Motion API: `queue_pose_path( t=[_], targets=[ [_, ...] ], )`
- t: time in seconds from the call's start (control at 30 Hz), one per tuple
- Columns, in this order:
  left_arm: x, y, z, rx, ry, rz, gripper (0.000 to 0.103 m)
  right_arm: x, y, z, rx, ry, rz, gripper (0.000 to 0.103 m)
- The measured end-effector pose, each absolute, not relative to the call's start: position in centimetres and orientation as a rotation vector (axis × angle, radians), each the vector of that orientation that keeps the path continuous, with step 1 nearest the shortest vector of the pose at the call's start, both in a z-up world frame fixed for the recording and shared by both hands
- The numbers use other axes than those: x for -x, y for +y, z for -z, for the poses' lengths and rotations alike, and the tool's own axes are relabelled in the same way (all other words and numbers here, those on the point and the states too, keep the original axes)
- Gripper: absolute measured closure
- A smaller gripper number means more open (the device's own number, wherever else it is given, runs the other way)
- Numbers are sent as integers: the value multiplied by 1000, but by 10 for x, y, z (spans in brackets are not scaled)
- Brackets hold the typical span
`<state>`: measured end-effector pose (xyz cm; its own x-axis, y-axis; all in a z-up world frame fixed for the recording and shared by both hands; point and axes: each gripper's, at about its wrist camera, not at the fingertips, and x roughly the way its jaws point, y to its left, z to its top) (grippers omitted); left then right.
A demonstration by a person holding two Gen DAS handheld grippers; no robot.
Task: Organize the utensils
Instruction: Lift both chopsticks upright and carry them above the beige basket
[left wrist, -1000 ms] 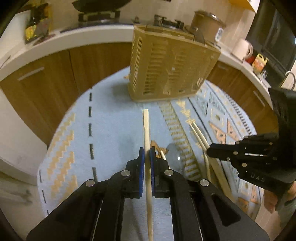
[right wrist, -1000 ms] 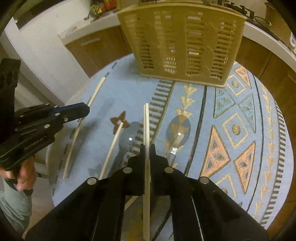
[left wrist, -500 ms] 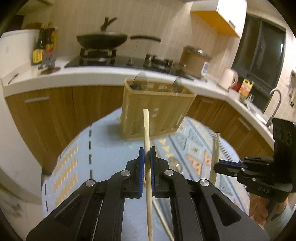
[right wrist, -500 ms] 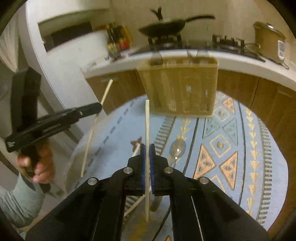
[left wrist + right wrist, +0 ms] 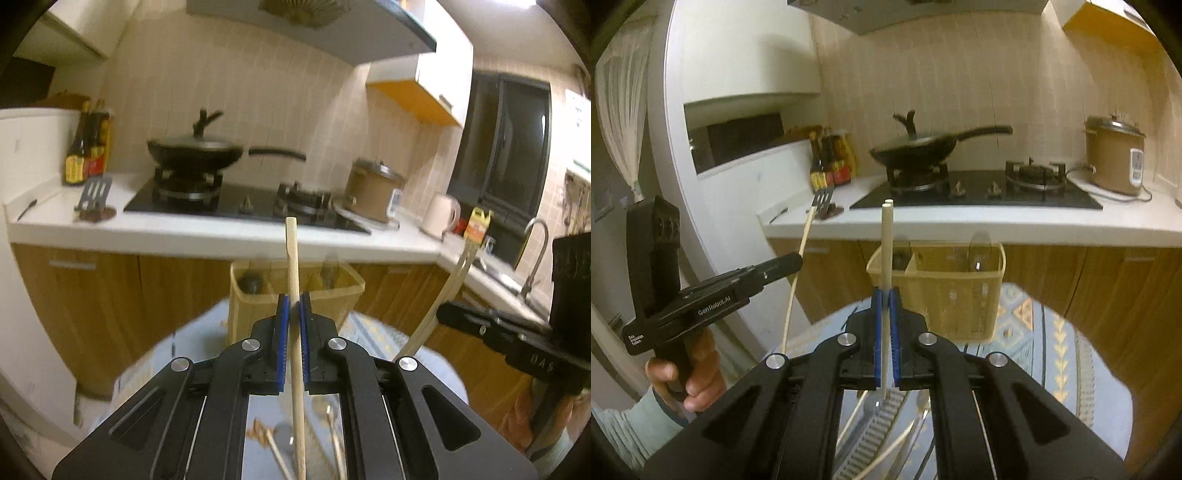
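My left gripper is shut on a wooden chopstick that stands upright, lifted off the table. My right gripper is shut on a pale chopstick, also upright. The tan slotted utensil basket stands on the round table beyond both grippers; it also shows in the right wrist view, with spoons inside. Each gripper appears in the other's view: the right one and the left one, both holding their sticks. More chopsticks and a spoon lie on the table below.
The blue patterned tablecloth covers the round table. Behind it runs a white counter with a wok on the hob, a rice cooker, sauce bottles and wooden cabinet doors below.
Both grippers have lifted their chopsticks off the table and tilted up from looking down at the cloth to looking level at the counter. The basket now sits lower in both views.
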<state>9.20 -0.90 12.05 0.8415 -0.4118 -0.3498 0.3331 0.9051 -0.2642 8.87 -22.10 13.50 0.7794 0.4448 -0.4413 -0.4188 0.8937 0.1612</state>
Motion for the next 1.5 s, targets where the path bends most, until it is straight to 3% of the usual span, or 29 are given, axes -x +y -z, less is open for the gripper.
queue_pose_path(
  t=[0.37,0.7,1.5],
  targets=[
    [-145,-11,-170,275,224,377,99,-129,-214,-179,-37,414,-425,100],
    [-211,-14,-160,297,147,295,99,-188,-210,-198,-14,365,-376,100],
    [-250,-22,-92,197,200,322,98,-253,-182,-112,66,532,-343,100]
  ],
)
